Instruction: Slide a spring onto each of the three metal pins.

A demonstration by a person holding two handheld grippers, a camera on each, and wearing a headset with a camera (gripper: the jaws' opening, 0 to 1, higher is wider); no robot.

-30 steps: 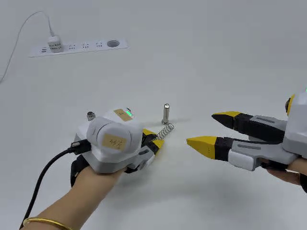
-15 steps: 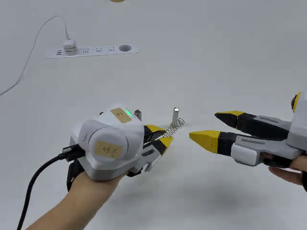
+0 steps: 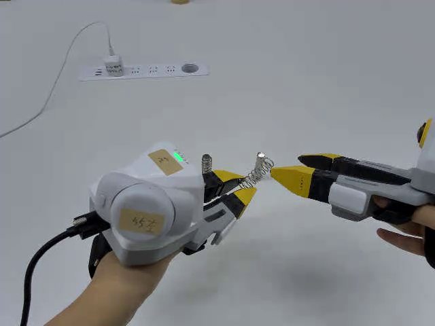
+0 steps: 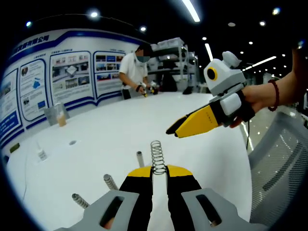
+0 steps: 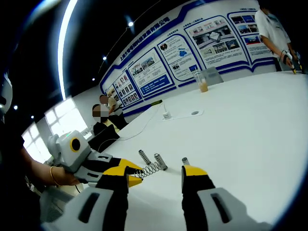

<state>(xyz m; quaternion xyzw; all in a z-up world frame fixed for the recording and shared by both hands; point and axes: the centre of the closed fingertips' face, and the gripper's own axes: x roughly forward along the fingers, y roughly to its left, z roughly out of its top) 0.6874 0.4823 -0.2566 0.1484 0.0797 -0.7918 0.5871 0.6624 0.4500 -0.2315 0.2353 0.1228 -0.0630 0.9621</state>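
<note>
My left gripper [image 3: 242, 192] is shut on the lower end of a small steel spring [image 3: 259, 171]. The spring slants up toward the top of a bare metal pin [image 3: 260, 157] standing on the white table. In the left gripper view the spring [image 4: 157, 156] rises from the shut yellow tips [image 4: 159, 171], with the bare pin [image 4: 140, 159] just to its left. Two other pins [image 4: 110, 182] [image 4: 79, 200] carry springs. My right gripper [image 3: 290, 168] is open, its tips just right of the spring. In the right gripper view the spring [image 5: 149, 169] lies between that gripper's open tips [image 5: 157, 172].
A white power strip [image 3: 143, 70] with a plugged charger and cable lies at the far left of the table. A cup [image 5: 203, 82] stands farther back. A person works at the far end [image 4: 134, 72], and another sits at the left [image 5: 103, 118].
My left gripper has lifted the spring off the table and carried it toward the top of the bare pin. The right gripper has moved left, close to the spring.
</note>
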